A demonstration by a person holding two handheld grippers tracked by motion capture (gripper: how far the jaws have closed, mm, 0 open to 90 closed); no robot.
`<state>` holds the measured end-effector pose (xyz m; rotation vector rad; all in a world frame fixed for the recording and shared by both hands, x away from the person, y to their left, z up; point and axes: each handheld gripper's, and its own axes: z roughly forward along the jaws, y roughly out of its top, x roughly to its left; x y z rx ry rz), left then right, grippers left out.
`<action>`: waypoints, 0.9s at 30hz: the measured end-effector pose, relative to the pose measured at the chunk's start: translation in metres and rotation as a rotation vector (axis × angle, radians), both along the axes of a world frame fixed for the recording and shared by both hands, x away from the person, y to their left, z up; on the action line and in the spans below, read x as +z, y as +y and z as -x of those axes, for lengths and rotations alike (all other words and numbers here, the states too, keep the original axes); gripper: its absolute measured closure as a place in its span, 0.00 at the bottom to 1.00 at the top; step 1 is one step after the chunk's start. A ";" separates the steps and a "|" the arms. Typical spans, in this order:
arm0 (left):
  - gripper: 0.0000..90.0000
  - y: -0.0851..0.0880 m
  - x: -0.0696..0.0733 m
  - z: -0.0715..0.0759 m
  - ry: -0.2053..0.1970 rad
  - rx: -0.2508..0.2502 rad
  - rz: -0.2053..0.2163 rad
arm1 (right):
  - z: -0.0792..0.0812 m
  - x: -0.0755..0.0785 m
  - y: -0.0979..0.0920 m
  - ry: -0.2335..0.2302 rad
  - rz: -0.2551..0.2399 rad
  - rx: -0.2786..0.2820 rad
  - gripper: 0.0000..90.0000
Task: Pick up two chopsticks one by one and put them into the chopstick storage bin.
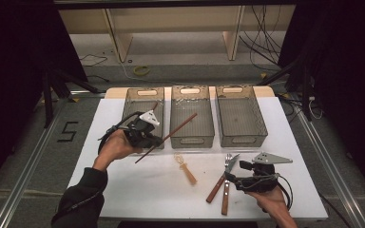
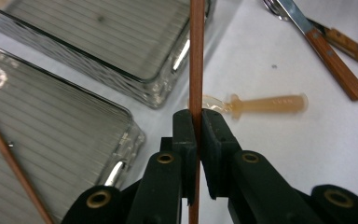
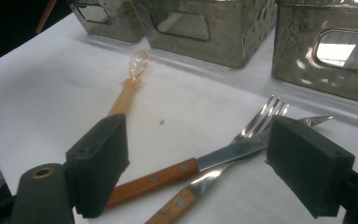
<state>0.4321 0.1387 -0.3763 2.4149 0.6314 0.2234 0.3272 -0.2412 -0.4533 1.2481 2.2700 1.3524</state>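
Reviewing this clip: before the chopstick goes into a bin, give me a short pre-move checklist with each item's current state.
1. Left gripper clamped on the chopstick: ok, both pads press the stick.
2. Chopstick lifted off the table: ok, it is held in the air, tip over the middle bin.
3. Left bin free to receive it: ok, one chopstick already lies there with room beside it.
4. Right gripper out of the way: ok, open, above the knife and fork, holding nothing.
5. Spoon clear of the path: ok, lying on the table in front of the bins.
6. Grip slip risk: cannot tell.
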 end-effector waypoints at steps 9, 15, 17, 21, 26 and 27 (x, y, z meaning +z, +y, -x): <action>0.94 0.011 0.013 -0.013 -0.014 0.073 0.045 | 0.000 0.000 0.000 -0.001 -0.001 0.000 0.24; 0.94 0.020 0.019 -0.022 -0.015 0.109 0.052 | 0.000 0.000 0.000 -0.001 -0.002 0.000 0.24; 0.94 0.022 0.021 -0.024 -0.011 0.121 0.055 | 0.000 0.000 0.000 -0.001 -0.002 0.000 0.24; 0.94 0.027 0.026 -0.030 -0.019 0.145 0.063 | 0.000 0.000 0.000 -0.001 -0.002 0.001 0.24; 0.94 0.029 0.029 -0.038 -0.019 0.167 0.059 | 0.000 0.000 0.000 0.001 -0.003 0.002 0.24; 0.94 0.030 0.030 -0.039 -0.019 0.173 0.063 | 0.000 0.000 0.000 0.001 -0.003 0.002 0.24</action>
